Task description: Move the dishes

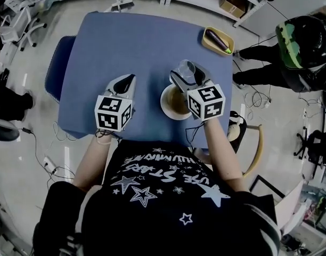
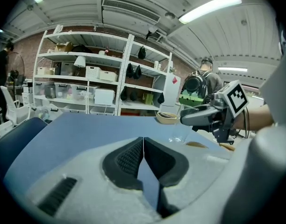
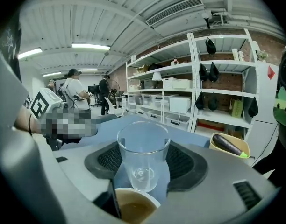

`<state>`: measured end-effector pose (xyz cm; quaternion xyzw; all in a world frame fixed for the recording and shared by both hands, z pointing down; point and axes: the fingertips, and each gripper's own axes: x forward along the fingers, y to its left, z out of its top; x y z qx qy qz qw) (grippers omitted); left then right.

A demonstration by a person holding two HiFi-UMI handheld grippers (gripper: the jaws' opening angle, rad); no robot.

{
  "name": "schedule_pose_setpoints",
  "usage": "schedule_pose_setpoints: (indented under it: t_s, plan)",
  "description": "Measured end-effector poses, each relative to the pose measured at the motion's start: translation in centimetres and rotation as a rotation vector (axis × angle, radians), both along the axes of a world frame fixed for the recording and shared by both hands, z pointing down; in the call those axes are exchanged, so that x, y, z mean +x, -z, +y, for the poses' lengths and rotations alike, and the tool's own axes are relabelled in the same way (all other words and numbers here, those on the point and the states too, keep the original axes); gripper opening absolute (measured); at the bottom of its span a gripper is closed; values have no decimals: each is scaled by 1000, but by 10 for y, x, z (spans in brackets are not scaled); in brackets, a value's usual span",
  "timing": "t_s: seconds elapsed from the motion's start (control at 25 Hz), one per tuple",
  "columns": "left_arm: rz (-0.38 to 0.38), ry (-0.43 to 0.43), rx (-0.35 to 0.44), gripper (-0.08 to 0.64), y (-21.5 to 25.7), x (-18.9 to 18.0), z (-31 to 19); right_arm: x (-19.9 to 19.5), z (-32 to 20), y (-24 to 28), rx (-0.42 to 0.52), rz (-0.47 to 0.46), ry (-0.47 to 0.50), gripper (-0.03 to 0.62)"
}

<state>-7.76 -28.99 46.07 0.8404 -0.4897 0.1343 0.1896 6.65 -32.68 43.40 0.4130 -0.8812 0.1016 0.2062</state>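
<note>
The right gripper (image 1: 190,76) has its two fingers narrow around a clear drinking glass (image 3: 143,153), one dark pad on each side. The glass stands up straight and looks empty. It is over the near right part of the blue table (image 1: 136,41), just behind a round white bowl with brown inside (image 1: 173,104). I cannot tell if the bottom of the glass touches the table or hangs just above it.

The left gripper (image 2: 143,140) has its fingers shut tight together with nothing between them. It hovers over the table to the left of the bowl, apart from it.

I think the step now is carrying the glass to a new spot. To do it well, squeeze just enough so the smooth glass does not slip, but not so hard that it could crack. Lift it straight up first, so it does not bump the bowl's rim. Hold it straight and go slow. The bare blue part of the table looks like a safe place to put it. Stay away from the yellow tray (image 3: 232,149) with the long purple eggplant (image 3: 227,145) at the far right corner
</note>
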Motion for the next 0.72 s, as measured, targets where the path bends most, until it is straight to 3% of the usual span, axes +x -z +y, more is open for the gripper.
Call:
schedule_pose_setpoints:
  t_s: [0.44,0.72]
  plan:
    - [2,7,-49,21,-21,-18,-15,-24,-23,-46,-64,47,30,281]
    - [1,2,-64,21,-27,-18,-12,-32,-20,-50,-25,63,54,282]
